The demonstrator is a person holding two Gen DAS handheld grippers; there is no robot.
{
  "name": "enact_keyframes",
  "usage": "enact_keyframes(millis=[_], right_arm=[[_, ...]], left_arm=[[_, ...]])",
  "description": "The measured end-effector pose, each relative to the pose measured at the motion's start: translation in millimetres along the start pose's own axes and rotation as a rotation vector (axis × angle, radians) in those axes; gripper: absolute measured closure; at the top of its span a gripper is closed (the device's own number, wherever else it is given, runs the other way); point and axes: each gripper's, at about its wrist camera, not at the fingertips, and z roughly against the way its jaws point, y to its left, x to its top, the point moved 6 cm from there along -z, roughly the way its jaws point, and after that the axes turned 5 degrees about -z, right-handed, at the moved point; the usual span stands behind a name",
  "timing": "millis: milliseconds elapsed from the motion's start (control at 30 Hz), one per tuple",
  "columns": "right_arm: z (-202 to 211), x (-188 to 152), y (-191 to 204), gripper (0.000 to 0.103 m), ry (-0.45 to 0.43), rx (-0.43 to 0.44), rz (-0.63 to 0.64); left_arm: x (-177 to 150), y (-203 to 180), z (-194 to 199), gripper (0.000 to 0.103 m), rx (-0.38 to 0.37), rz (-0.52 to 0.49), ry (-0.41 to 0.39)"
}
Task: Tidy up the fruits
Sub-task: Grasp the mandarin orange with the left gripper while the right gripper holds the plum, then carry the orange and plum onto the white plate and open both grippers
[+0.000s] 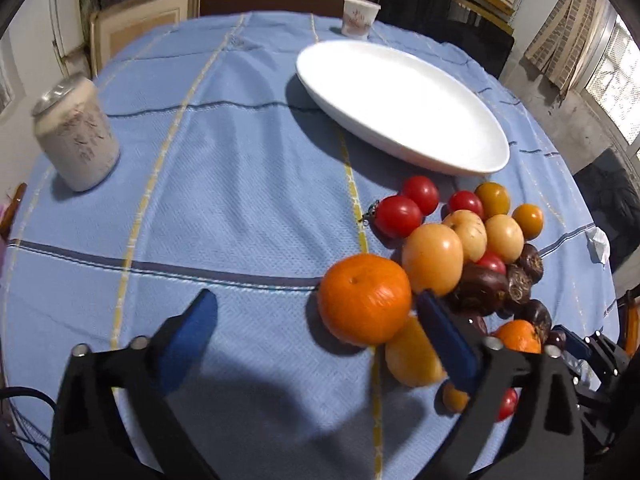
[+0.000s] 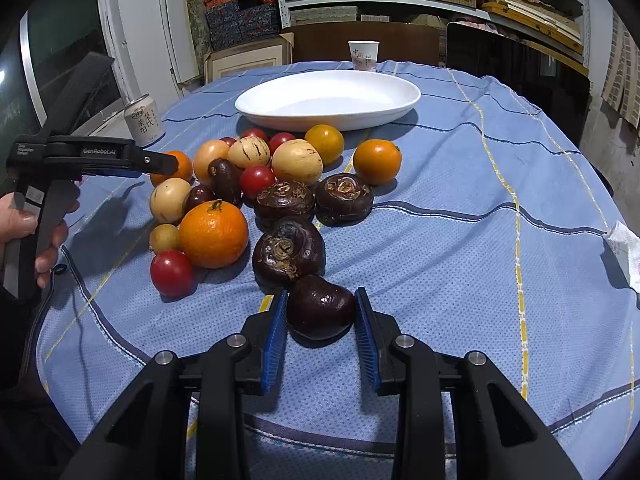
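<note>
left wrist view: left gripper [image 1: 316,312] spread wide above the blue checked tablecloth [image 1: 224,184], nothing between the pads — right pad just beside a mandarin [image 1: 365,299] at the near edge of the fruit pile. empty white oval plate [image 1: 404,100] just beyond the pile; drink can [image 1: 76,136] far left, paper cup [image 1: 360,16] at the far edge.

right wrist view: right gripper [image 2: 321,312] clamped on a dark water chestnut [image 2: 320,312] on the cloth, just in front of the pile — plate behind it.
</note>
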Motion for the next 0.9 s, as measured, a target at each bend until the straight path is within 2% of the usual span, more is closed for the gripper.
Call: enact_keyframes(millis=[33,233,267,333,433,533,767,833,867,900], right_arm=[[0,0,0,0.069,0.0,0.001,-0.001],[0,1,-1,0.069,0.001,0.011,-0.012],[0,1,-1,0.069,0.001,0.014,-0.015],[0,1,-2,0.069,0.001,0.018,-0.019],[0,1,-2,0.069,0.001,0.019,-0.02],[0,0,-2,0.069,0.001,0.02,-0.021],[0,0,-2,0.069,0.0,0.014,-0.016],[0,0,-2,0.069,-0.001,0.013,-0.015],[0,0,-2,0.069,-0.002,0.012,-0.015],[0,0,-1,0.069,-0.002,0.011,-0.014]], left_arm=[[0,-1,-8,0.004,-0.036,0.02,0.03],[0,-15,-10,0.006,-0.068,0.02,0.024],[-1,-18,-8,0.012,-0.077,0.02,0.013],[-3,-26,-3,0.049,-0.071,-0.007,-0.015],[-2,-36,2,0.056,-0.027,-0.057,-0.045],[-4,-34,5,0.057,-0.026,-0.044,-0.056],[-11,-27,11,0.057,0.084,-0.074,-0.091],[-11,-23,9,0.054,0.098,-0.072,-0.094],[-11,-22,8,0.051,0.109,-0.069,-0.092],[-11,-20,7,0.043,0.12,-0.063,-0.09]])
